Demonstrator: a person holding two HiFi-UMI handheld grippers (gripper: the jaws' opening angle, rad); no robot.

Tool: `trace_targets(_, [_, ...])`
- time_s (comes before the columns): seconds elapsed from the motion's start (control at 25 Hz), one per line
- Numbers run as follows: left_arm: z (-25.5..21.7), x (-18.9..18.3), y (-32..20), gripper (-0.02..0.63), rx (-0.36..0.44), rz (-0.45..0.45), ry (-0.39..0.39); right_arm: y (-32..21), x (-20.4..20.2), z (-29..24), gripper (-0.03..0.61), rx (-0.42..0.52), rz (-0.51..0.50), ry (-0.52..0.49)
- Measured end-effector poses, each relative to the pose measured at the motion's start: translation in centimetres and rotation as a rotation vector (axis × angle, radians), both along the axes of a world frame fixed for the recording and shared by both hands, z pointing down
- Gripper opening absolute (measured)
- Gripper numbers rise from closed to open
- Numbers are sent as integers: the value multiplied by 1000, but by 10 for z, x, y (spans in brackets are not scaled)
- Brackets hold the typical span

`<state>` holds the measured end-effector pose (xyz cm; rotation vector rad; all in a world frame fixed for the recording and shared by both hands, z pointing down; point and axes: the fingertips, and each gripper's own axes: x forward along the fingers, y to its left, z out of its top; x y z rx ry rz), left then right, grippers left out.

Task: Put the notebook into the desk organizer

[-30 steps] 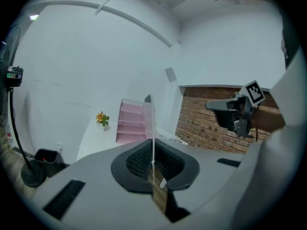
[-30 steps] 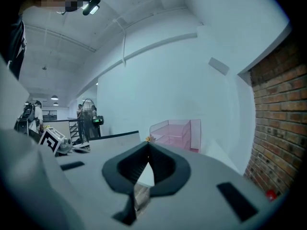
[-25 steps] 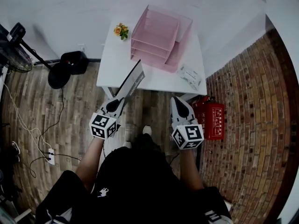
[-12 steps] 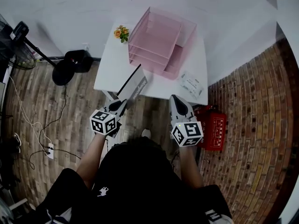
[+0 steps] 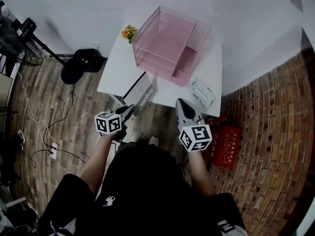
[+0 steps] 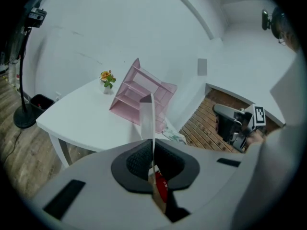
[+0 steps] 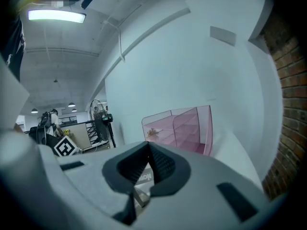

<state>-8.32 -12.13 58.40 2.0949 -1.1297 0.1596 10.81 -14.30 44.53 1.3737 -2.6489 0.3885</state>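
My left claw (image 5: 129, 109) is pinching the notebook (image 5: 144, 93) by its lower end. In the left gripper view the thin cover stands on edge right between the two dark pads, which press against it from both sides. The notebook reaches up and away from the claw over the front edge of the tabletop (image 5: 118, 68), roughly at the middle of that edge. I cannot tell from the head view whether it touches the surface.

The desk organizer (image 5: 167, 41), pink and see-through with stacked trays, sits at the back of the tabletop, reaching to its right edge, and the notebook is well clear of it. A small pot of flowers (image 5: 129, 32) stands at the back left corner, just beside the organizer. A white printed packet (image 5: 203, 92) lies near the front right corner.

My right claw (image 5: 180, 103) is pressed together with nothing in it, held level just off the front edge of the tabletop, to the right of the notebook. A red box (image 5: 224, 144) sits on the brick floor below the front right corner.
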Motion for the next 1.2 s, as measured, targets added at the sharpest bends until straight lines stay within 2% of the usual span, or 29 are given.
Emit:
trace_targets(0.16, [12,11,-9,9,-43,-8,13,-4,1,16,3,-27,-37,6])
trace_targets(0.36, [32,13,-18,9,-118,-32,34,-14,9,23,3,-47,-34,-2])
trace_targets(0.48, [32,17,-28,11,-151,-42,108,-21,10,26,3,-59,-23,-1])
trace_targets(0.64, [33,20,-41,11,-243,-49,274,-29,6,28,3,-70,-5,11])
trace_targets(0.72, [38,15,-50,9,-275,-57,312,-36,6,28,3,-75,19,12])
trace_targets(1.2, [55,-1,-105,11,-326,33,285,-71,-12,25,3,-94,120,33])
